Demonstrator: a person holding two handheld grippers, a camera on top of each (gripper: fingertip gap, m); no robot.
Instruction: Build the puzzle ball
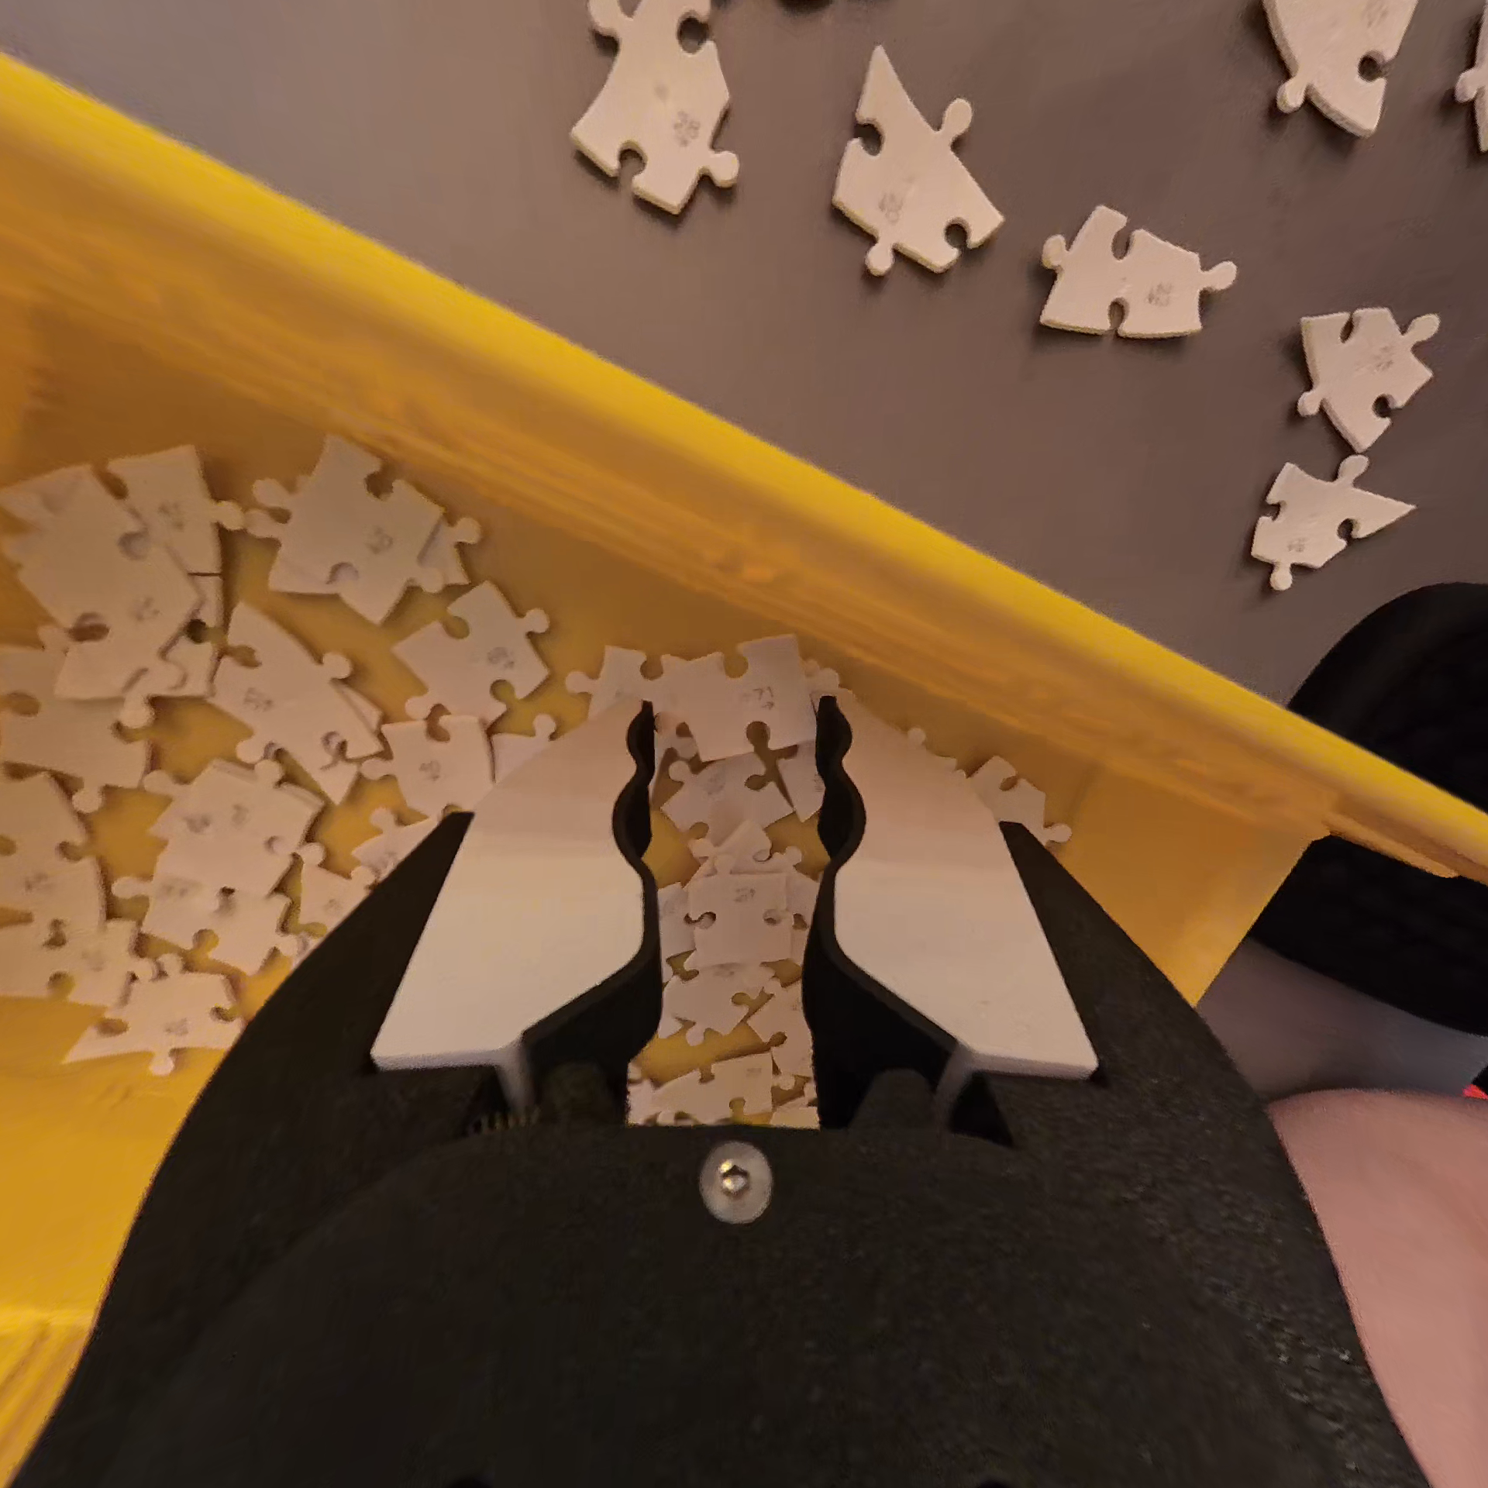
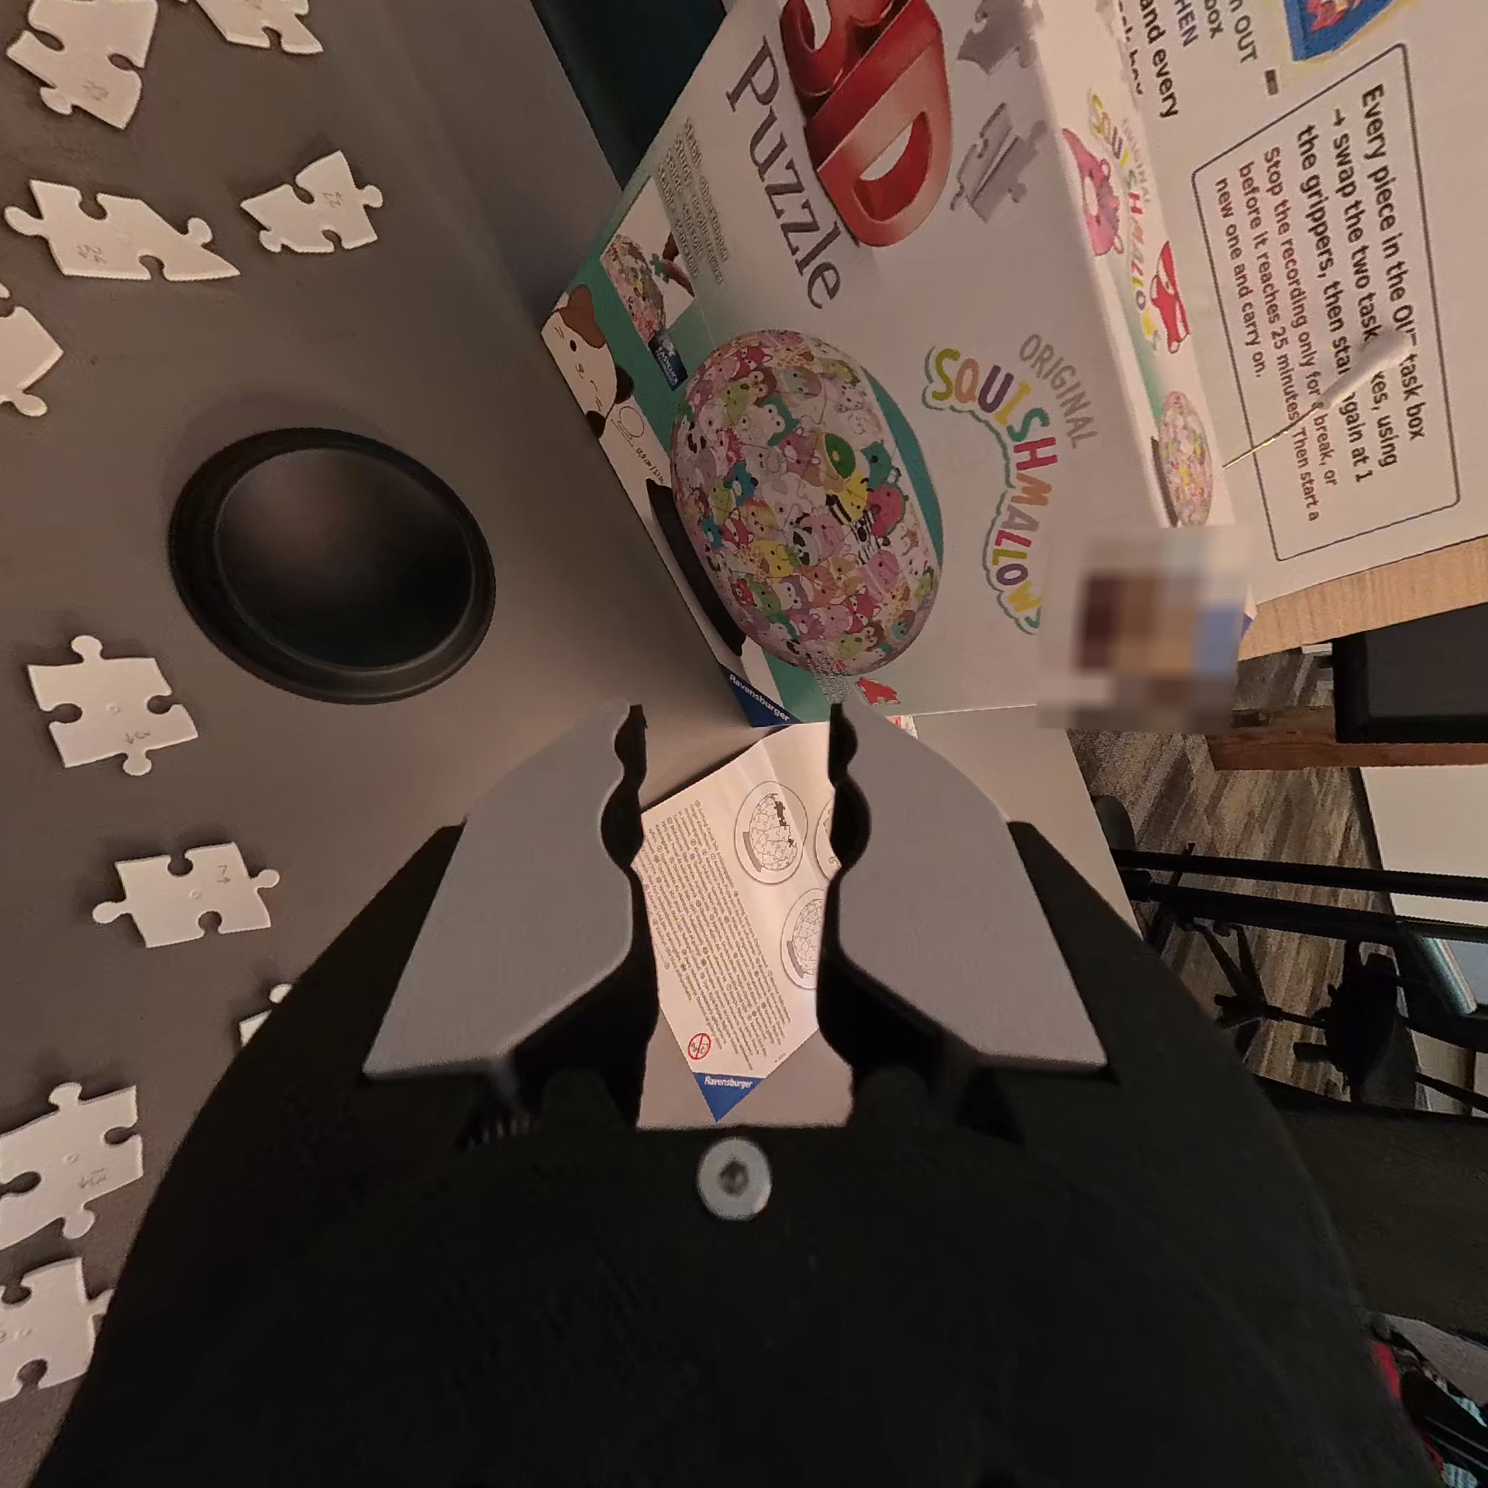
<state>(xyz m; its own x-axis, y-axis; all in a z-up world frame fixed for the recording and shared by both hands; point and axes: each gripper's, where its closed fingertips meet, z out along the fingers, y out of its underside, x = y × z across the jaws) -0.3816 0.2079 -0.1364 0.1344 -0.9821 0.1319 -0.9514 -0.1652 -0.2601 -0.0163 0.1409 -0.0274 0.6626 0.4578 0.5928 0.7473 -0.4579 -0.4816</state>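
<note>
My left gripper (image 1: 733,708) is open and empty, its jaws apart over a heap of white puzzle pieces (image 1: 241,725) inside a yellow bin (image 1: 725,515). One piece (image 1: 737,708) lies just past the fingertips against the bin wall. Several more white pieces (image 1: 914,169) lie face down on the grey table beyond the bin. My right gripper (image 2: 737,717) is open and empty above a folded instruction leaflet (image 2: 733,910). A black ring stand (image 2: 330,564) sits on the table to its left, with loose white pieces (image 2: 113,700) around it.
The puzzle's box (image 2: 845,403) lies beyond the right gripper at the table's far side. A printed sheet (image 2: 1353,282) lies on a wooden surface behind it. Chair legs and carpet (image 2: 1256,926) show past the table edge. A dark sleeve and arm (image 1: 1401,805) are right of the bin.
</note>
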